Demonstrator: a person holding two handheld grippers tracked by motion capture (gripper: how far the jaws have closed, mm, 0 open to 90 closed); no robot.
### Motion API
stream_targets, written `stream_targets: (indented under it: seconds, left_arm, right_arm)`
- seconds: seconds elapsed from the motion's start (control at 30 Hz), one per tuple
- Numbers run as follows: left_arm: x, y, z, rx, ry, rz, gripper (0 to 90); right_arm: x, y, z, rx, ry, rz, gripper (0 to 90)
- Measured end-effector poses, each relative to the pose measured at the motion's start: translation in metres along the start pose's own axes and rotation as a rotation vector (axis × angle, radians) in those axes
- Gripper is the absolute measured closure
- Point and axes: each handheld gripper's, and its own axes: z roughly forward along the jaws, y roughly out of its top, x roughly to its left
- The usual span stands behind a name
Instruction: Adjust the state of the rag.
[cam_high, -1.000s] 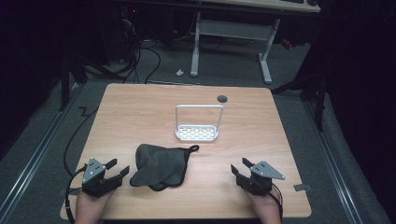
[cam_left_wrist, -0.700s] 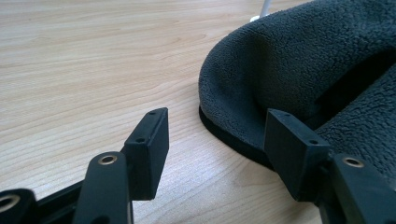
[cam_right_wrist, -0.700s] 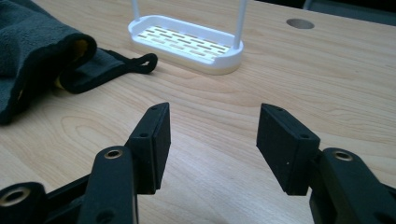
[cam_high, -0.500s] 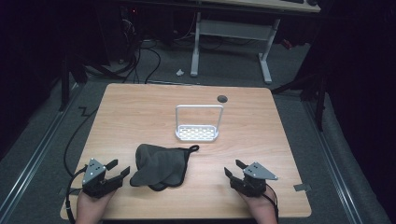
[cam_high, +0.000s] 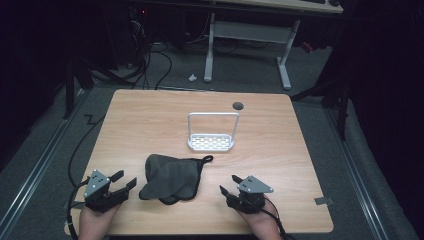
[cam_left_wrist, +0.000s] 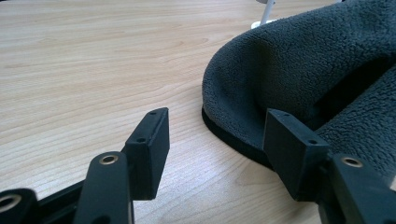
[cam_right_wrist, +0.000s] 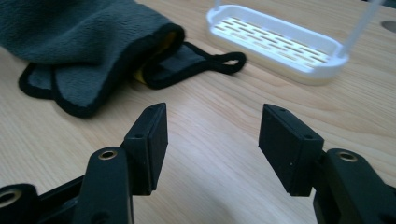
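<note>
The grey cloth lies on the desk between the two wide-open, empty tools — the left hand-held gripper just beside it, the right hand-held gripper near it.

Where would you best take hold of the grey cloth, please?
Probably the loop at the cloth's far right corner, coming from the right gripper's side: it lies flat, clear of the folds, and faces that gripper's open fingers.

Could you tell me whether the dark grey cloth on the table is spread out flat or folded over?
Folded over: the grey cloth lies bunched, one fleece layer lapped over another, its black-trimmed edges stacked near the hanging loop.
</note>
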Motion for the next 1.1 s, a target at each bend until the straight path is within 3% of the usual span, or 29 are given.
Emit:
stream_targets:
  seconds: [0.17, 0.43, 0.57, 0.93, 1.1]
  left_arm:
    - [0.000, 0.001, -0.001, -0.005, -0.002, 0.002, 41.5]
    - [-0.002, 0.000, 0.001, 0.003, -0.012, 0.013, 41.5]
    - [-0.003, 0.000, 0.001, 0.005, -0.017, 0.015, 41.5]
    - [-0.002, -0.001, 0.002, 0.003, -0.022, 0.000, 41.5]
    - [-0.005, -0.001, 0.001, 0.002, -0.021, 0.007, 41.5]
  right_arm:
    - [0.024, 0.012, 0.019, 0.030, 0.068, -0.014, 43.8]
    - [0.045, 0.030, 0.037, 0.037, 0.095, -0.051, 48.1]
    - [0.051, 0.036, 0.044, 0.025, 0.071, -0.072, 56.0]
    - [0.054, 0.043, 0.050, 0.034, 0.032, -0.098, 64.4]
    - [0.052, 0.043, 0.052, 0.032, 0.021, -0.092, 80.0]
